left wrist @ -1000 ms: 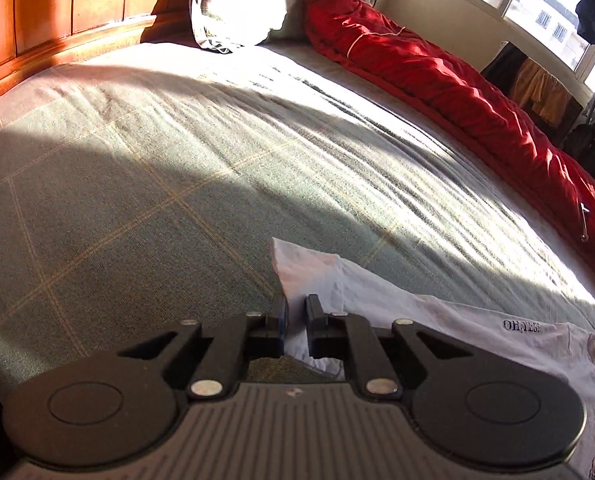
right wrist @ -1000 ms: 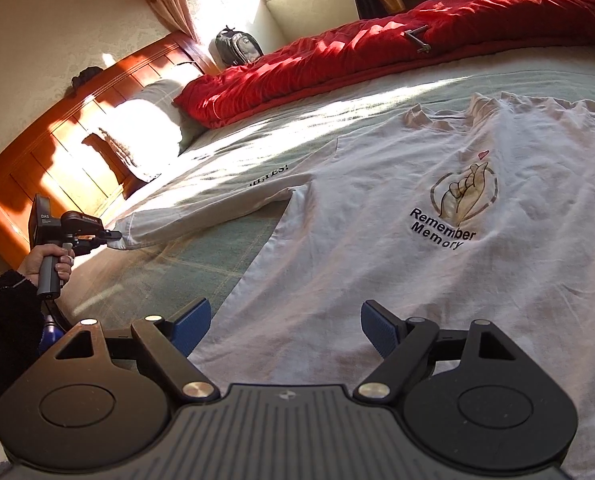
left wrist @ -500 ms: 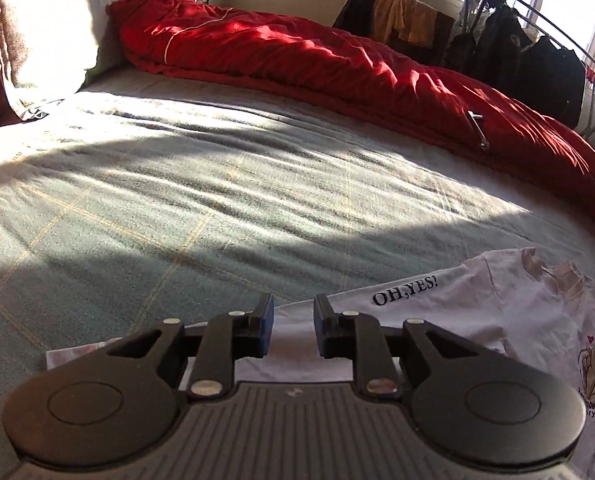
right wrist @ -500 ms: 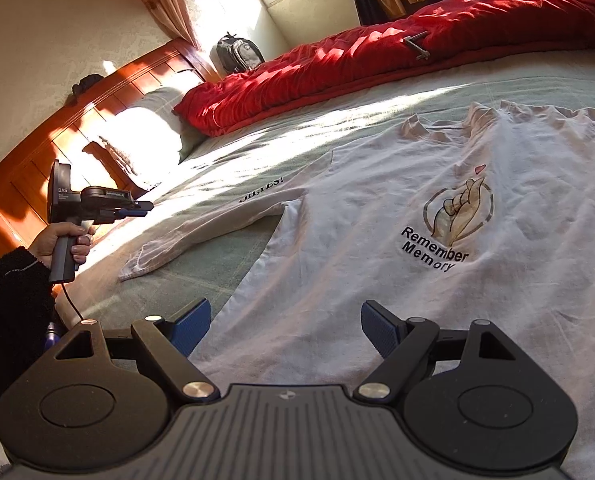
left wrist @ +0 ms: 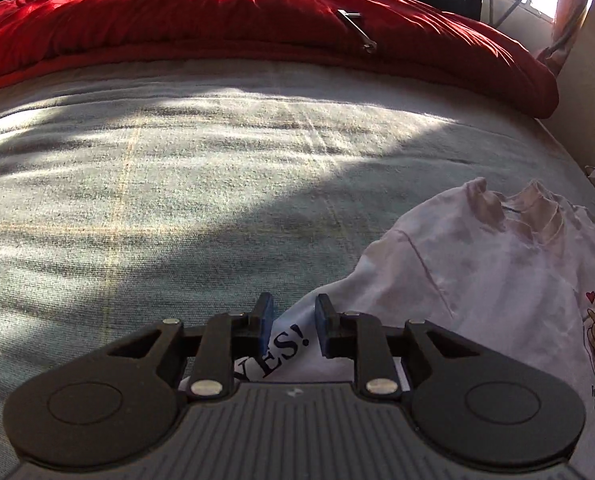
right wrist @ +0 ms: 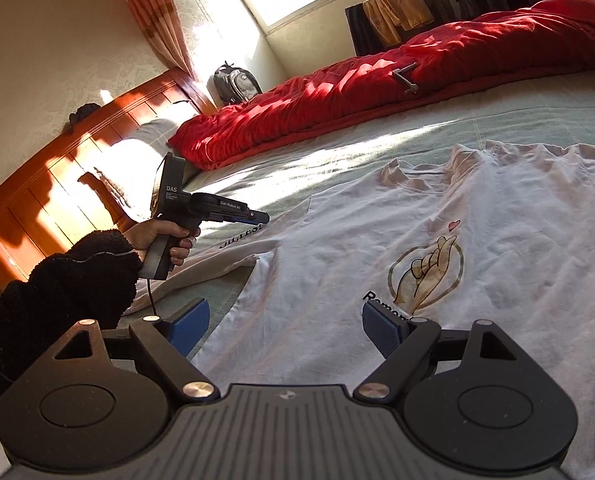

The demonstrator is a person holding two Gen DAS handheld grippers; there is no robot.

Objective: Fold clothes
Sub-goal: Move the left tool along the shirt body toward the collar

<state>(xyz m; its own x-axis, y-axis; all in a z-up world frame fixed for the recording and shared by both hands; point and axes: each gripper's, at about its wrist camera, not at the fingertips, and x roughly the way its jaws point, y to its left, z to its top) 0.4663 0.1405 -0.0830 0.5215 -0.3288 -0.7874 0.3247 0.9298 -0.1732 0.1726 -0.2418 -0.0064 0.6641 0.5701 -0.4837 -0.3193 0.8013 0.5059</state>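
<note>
A white T-shirt [right wrist: 437, 248] with a hand print and "Remember Memory" lies flat, front up, on the bed. Its left sleeve [left wrist: 287, 346], printed "OH,YES!", stretches out to the side. My left gripper [left wrist: 290, 320] hovers just above that sleeve with a narrow gap between its blue pads, holding nothing; it also shows in the right wrist view [right wrist: 253, 216], held by a hand in a black sleeve. My right gripper [right wrist: 285, 326] is wide open and empty above the shirt's lower hem.
A red quilt [left wrist: 237, 28] lies bunched along the far side of the green checked bedspread [left wrist: 157, 208]. A wooden headboard [right wrist: 57, 192] and pillow stand at the left. A backpack [right wrist: 235, 82] and hanging clothes sit by the window.
My left gripper has let go of the sleeve end, opened slightly, swung right and moved along the sleeve toward the shirt body. The right gripper has held still, open.
</note>
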